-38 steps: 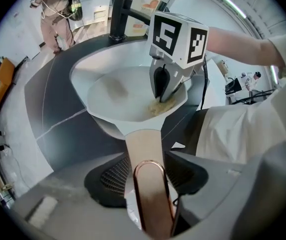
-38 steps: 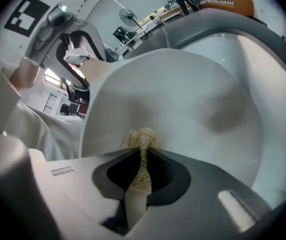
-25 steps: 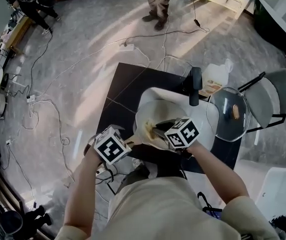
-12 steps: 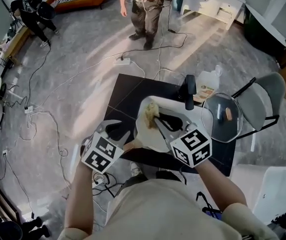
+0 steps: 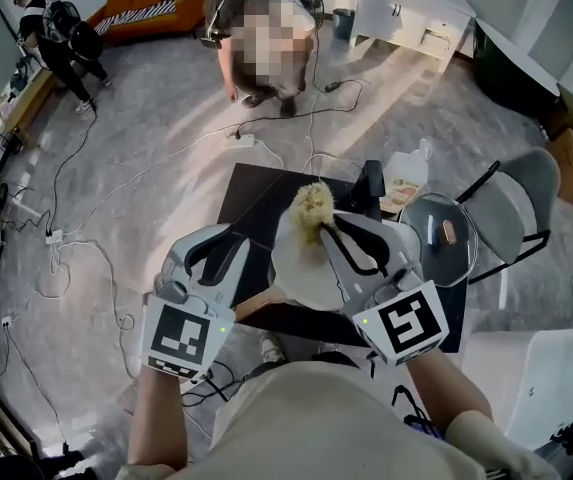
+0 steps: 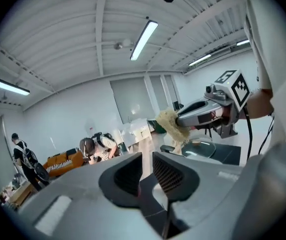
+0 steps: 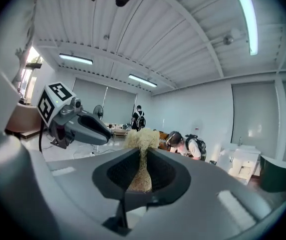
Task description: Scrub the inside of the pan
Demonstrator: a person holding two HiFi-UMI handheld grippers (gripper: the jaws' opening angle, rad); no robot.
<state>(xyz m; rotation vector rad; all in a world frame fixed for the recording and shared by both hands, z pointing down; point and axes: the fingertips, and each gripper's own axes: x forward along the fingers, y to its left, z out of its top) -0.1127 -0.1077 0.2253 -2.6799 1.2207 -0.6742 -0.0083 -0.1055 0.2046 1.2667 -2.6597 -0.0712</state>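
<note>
Right gripper (image 5: 328, 230): jaws clamped on a straw-coloured scrubber (image 5: 313, 206), whose tuft sticks out past the fingertips. It points roughly level, in the air above the pan. Left gripper (image 5: 230, 240): jaws have just been closing and now stand a narrow slit apart with nothing between them. It is also up in the air.

Pan (image 5: 301, 270): pale inside, sitting on the dark table (image 5: 251, 183). It lies below the right gripper and just right of the left one. In the head view the scrubber sits over the pan's far rim.

Right of the pan is a glass lid (image 5: 444, 236), with a bottle (image 5: 406, 176) behind it and a grey chair (image 5: 524, 203) further right. Beyond, a person (image 5: 266, 28) is bent over on the floor.
</note>
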